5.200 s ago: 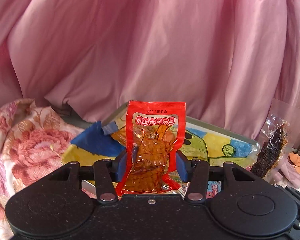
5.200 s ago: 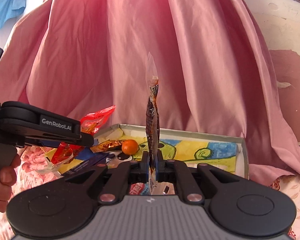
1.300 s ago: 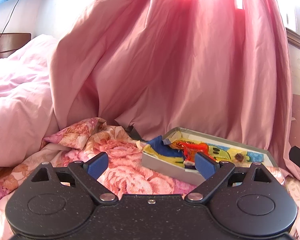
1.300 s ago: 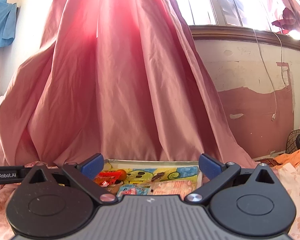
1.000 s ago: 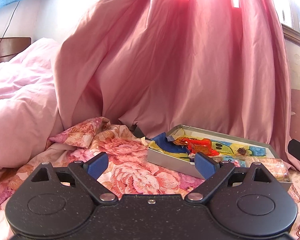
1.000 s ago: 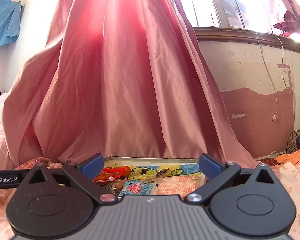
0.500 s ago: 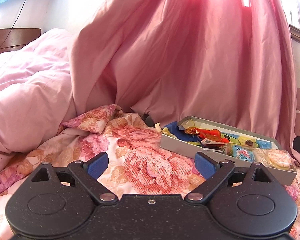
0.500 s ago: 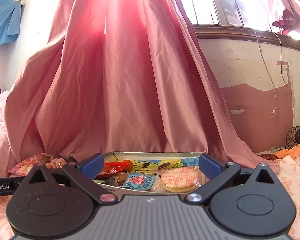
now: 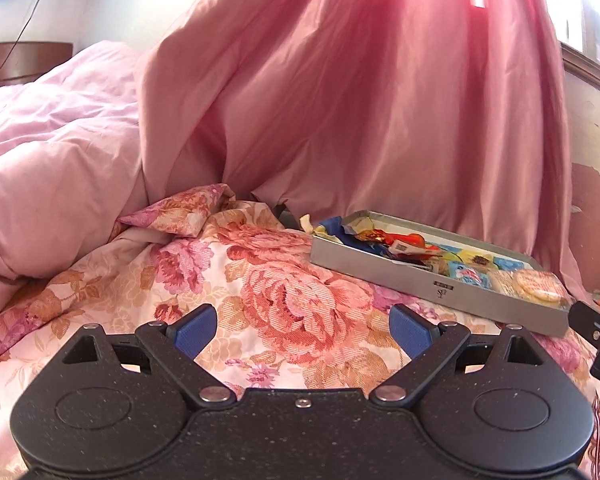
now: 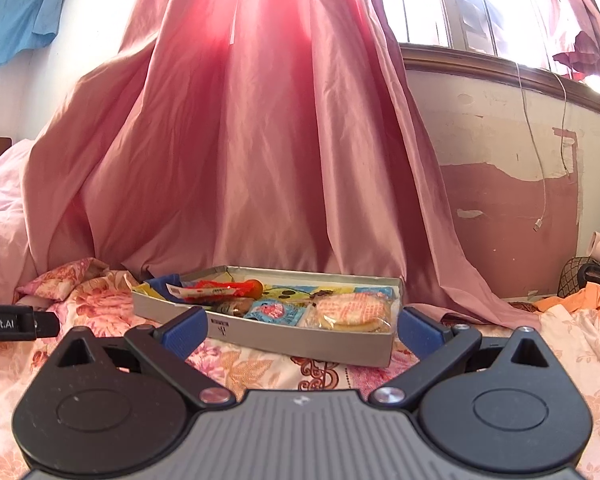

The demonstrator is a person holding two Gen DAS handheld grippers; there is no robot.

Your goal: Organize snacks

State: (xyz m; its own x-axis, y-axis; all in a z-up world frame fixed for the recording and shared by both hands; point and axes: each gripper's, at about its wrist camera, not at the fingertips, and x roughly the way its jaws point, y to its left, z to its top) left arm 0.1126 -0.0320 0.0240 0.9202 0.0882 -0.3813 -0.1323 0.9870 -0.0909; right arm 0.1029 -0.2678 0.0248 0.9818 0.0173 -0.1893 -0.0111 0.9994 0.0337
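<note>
A shallow grey tray (image 10: pixel 300 342) sits on the flowered bedspread (image 9: pixel 292 300), right at the foot of a big pink curtain (image 10: pixel 240 140) that drapes down behind it. All the snacks lie inside that tray: a red packet (image 10: pixel 216 290) toward its far left end, a small blue packet (image 10: pixel 274 311) near the middle of its front wall, and a clear bag of round pale crackers (image 10: pixel 354 312) at its right end, up against the front wall. A dark blue wrapper (image 9: pixel 340 230) pokes over the tray's far left corner. The right gripper (image 10: pixel 302 326) hovers just in front of the tray, its blue pads spread wide apart with nothing between them; the tray's front wall shows through the gap. The left gripper (image 9: pixel 302 326) hangs off to the tray's left and a bit back from it, over the bedspread, its jaws likewise wide apart and empty. To the left of the tray, a heap of pale pink quilt (image 9: pixel 52 168) is bunched up. To the right of the tray, past the curtain's hem, some orange cloth (image 10: pixel 592 300) lies crumpled under a wall with peeling red paint (image 10: pixel 512 208).
</note>
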